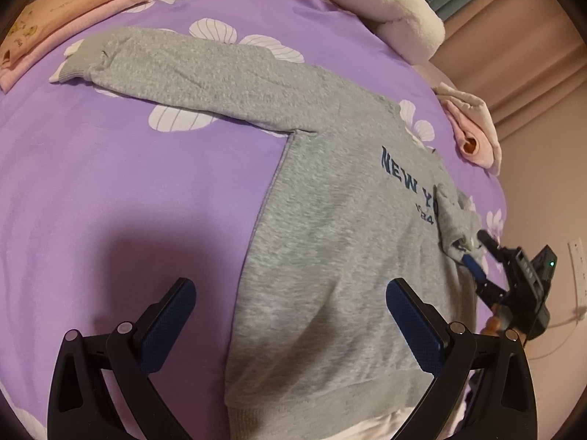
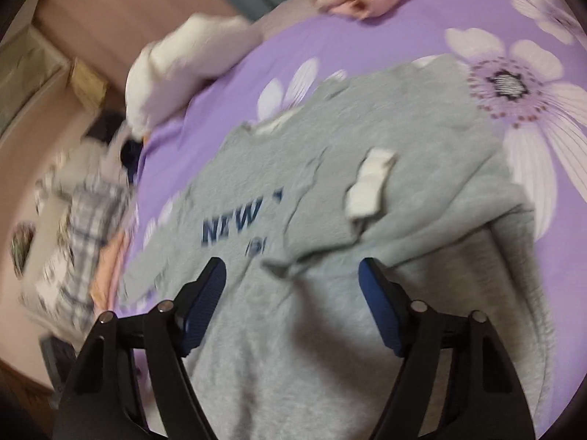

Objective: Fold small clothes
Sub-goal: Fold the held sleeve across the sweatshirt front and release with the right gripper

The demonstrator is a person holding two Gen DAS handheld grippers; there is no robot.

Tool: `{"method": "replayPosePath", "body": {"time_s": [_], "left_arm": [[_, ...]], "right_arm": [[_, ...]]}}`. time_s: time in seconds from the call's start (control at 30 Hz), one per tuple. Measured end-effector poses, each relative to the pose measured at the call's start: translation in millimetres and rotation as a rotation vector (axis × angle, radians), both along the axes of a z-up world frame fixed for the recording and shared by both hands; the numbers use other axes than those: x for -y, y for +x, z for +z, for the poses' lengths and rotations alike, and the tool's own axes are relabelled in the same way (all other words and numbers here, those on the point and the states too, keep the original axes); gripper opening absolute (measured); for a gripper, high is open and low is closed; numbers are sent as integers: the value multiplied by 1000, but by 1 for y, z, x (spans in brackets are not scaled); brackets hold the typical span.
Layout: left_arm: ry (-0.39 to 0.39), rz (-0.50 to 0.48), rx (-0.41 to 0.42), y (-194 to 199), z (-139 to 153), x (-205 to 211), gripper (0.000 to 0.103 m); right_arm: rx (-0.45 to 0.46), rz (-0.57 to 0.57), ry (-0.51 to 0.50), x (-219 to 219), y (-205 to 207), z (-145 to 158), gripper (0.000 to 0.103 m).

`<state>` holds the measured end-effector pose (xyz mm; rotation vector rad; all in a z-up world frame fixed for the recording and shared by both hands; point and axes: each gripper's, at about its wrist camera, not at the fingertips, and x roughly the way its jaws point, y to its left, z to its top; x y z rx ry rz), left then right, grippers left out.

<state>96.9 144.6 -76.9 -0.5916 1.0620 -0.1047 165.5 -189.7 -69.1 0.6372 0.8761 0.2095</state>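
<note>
Sweatshirt (image 1: 330, 238) lies on the bed (image 1: 110, 183), one sleeve folded in; left gripper (image 1: 290, 315) and right gripper (image 2: 291, 293) hover open. Next, pinch the upper-left sleeve (image 1: 190, 69) by its cuff.

The left gripper (image 1: 290, 330) hangs low with its blue-padded fingers (image 1: 167, 326) spread wide, nothing between them. Ahead and to its right, the right gripper (image 1: 477, 253) tilts inward; from its own camera, its fingers (image 2: 379, 304) stand equally wide apart.
</note>
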Motion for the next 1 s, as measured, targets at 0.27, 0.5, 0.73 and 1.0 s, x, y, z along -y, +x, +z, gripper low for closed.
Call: {"method": "replayPosePath", "body": {"time_s": [0.27,0.5,0.73,1.0], "left_arm": [[16,-10,-11,3,-1,5,102],[23,-21,-21,5,-6,8,102],[27,-13,-32,5,-8,8,102],[36,-9,-38,5,-7,3,102]], "right_arm": [[-113,-103,36,-3,30,-20,33],[-31,-46,-41,-24,39,2,16],[120,266,-251,-119,56,44,15],[120,311,-182,-138,62,36,36]]}}
